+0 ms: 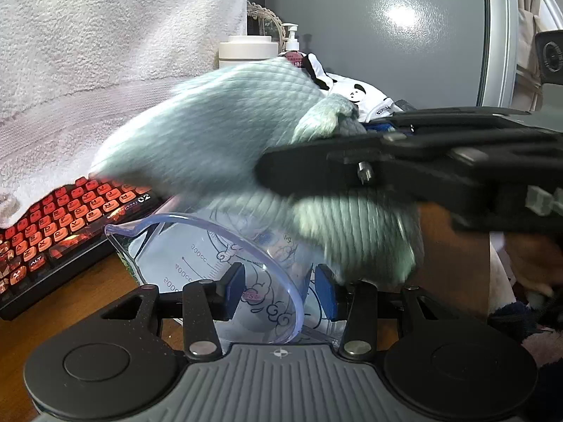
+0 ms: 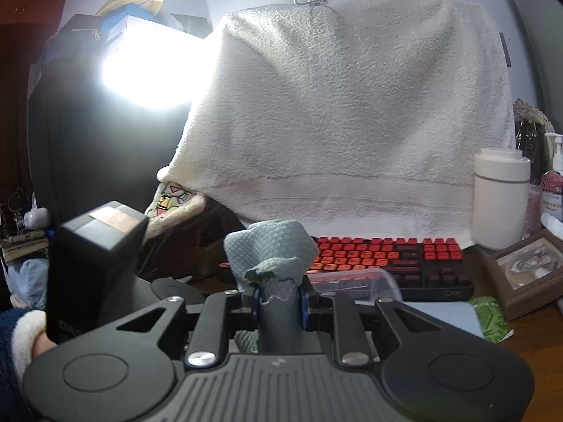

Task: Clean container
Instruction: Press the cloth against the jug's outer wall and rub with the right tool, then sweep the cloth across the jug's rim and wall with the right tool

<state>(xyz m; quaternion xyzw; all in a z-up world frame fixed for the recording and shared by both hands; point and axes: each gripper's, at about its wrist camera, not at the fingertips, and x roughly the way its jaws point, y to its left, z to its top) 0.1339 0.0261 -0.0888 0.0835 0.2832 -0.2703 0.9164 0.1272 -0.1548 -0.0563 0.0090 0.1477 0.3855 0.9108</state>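
Note:
A clear plastic measuring cup [image 1: 197, 256] with a bluish rim and printed scale lies tilted, its mouth toward the upper left. My left gripper [image 1: 279, 293] is shut on the cup, with its blue pads [image 1: 235, 292] on the near wall. A teal waffle-weave cloth [image 1: 211, 133], blurred, bulges over the cup's mouth. My right gripper [image 1: 278, 168] reaches in from the right, shut on the cloth. In the right wrist view my right gripper [image 2: 280, 299] pinches the cloth [image 2: 271, 246], and the cup [image 2: 355, 281] shows just beyond to the right.
A red-keyed keyboard [image 2: 387, 256] lies on the wooden desk [image 1: 52, 316] under a draped white towel [image 2: 352, 105]. A white dispenser [image 2: 499, 200], a framed picture [image 2: 527, 267] and a green packet [image 2: 491, 316] stand right. A bright lamp [image 2: 147, 66] glares left.

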